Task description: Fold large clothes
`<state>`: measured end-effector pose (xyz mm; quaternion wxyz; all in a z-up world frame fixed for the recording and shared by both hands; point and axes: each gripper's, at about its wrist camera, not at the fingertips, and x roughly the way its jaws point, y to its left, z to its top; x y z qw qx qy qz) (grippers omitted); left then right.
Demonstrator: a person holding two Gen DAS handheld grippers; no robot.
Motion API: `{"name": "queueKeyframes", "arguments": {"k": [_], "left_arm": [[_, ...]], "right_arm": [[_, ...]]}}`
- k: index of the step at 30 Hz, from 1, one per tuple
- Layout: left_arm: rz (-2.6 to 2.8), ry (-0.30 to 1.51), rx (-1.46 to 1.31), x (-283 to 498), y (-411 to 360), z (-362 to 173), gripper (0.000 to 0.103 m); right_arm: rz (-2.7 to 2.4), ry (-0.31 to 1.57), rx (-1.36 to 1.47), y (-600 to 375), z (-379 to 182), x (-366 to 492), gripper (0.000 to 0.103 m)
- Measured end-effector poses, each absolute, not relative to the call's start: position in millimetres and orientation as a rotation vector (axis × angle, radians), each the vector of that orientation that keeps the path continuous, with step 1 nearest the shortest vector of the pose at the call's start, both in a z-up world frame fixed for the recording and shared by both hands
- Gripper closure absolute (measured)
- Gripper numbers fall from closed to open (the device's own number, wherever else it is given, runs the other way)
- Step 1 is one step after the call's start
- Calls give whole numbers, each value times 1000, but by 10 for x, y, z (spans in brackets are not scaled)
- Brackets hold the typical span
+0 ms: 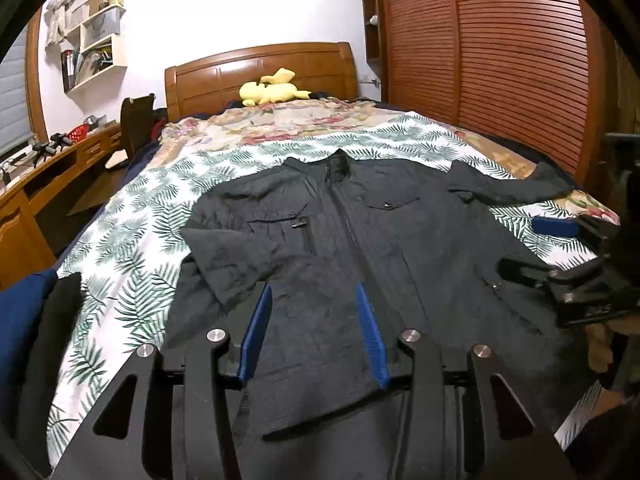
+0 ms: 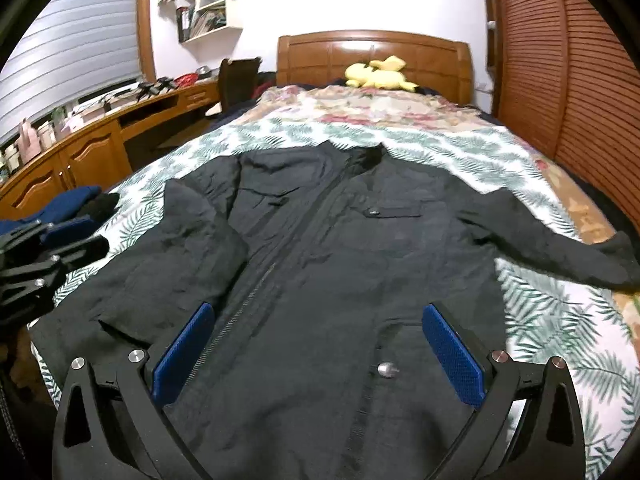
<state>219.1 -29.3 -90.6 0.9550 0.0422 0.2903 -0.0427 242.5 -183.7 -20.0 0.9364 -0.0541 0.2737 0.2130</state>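
Right, left gripper (image 1: pixel 316 334) is released, blue ribbed pads apart over the jacket's (image 1: pixel 360 248) lower hem with nothing pinched; right gripper (image 2: pixel 320 354) is spread wide above the hem by the zipper (image 2: pixel 244 312), also gripping nothing. Jacket lies front-up and flat on the bed (image 2: pixel 560 340), dark crinkled fabric, collar toward the wooden headboard (image 2: pixel 372 56), left sleeve folded onto the chest, right sleeve stretched out sideways. Under it is a palm-leaf print sheet (image 1: pixel 132 248), and a yellow plush toy (image 1: pixel 272 88) sits by the headboard.

Jacket (image 2: pixel 320 260) lies on bed (image 2: pixel 560 340), plush toy (image 2: pixel 376 74) behind.
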Motion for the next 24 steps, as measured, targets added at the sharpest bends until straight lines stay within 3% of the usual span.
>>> {"name": "queueKeyframes", "arguments": {"k": [24], "left_arm": [[24, 574, -22, 1882, 892, -958, 58]], "right_arm": [[834, 642, -310, -434, -679, 2457, 13]]}}
